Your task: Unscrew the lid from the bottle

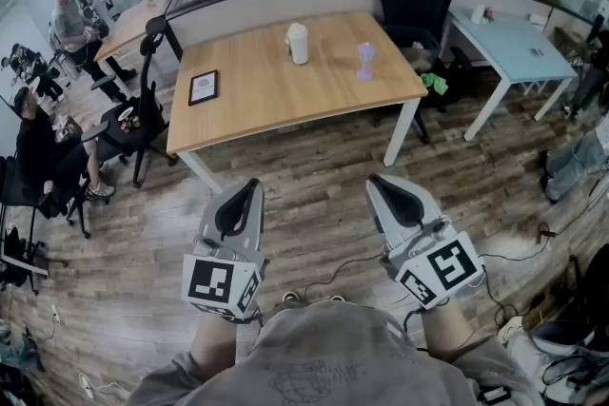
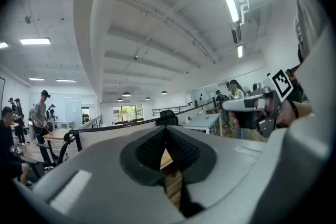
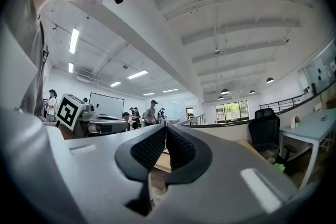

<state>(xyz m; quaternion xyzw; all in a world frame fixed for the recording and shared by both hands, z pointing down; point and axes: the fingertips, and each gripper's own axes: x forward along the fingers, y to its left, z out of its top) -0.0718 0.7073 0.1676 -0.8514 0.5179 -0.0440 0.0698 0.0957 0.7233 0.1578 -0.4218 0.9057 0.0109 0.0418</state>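
Jaws of left gripper [image 2: 165,129] pressed together, nothing between. Right gripper [image 3: 165,126] jaws likewise closed, empty. Both held level above wood floor [image 1: 314,195]. White bottle [image 1: 298,44], lid on, upright on wooden table [image 1: 257,95], well ahead of both jaw tips, between their lines. Purple object [image 1: 365,61] near bottle, ahead of right jaws.

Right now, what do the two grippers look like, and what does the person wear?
The left gripper and the right gripper both have pale grey, pointed shells with black ribbed fingers. Each carries a white cube with black square markers. A thin dark cable shows beside the right one. The person wears a grey shirt.
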